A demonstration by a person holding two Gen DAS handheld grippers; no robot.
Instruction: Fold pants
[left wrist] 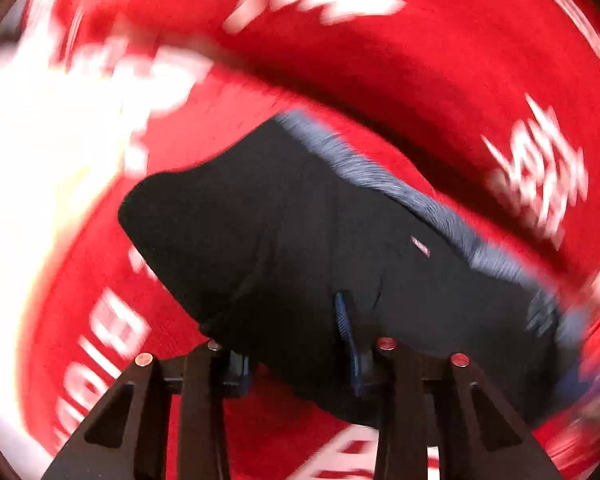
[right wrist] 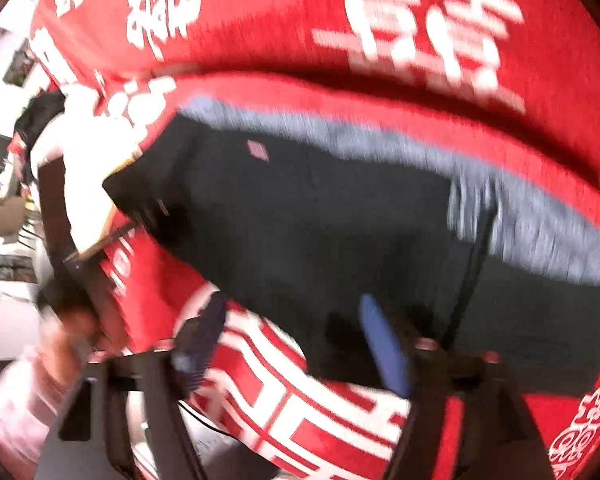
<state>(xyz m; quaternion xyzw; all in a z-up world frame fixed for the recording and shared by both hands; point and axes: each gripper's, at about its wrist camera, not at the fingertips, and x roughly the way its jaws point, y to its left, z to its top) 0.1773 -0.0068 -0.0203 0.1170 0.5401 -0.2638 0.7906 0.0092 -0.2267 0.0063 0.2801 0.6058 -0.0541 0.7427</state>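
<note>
Both views are motion-blurred. The left gripper (left wrist: 296, 340) stands with fingers apart over the near edge of the folded black pants with grey-blue ribbed waistband (left wrist: 300, 220), which lie on a red cloth with white characters (left wrist: 380, 60). The right gripper (right wrist: 296, 344) is likewise spread, one blue finger pad (right wrist: 384, 344) over the black fabric.

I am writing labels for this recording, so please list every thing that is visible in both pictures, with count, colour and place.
pants: one, black with a grey-blue waistband, lying on the cloth, seemingly already folded.
cloth: one, red with white characters, under the pants.
room background: blurred, at the far left of the right wrist view; items cannot be told.
left gripper: one, black with blue fingers, open, at the near edge of the pants.
right gripper: one, black with blue fingers, open, at the pants' near edge.
</note>
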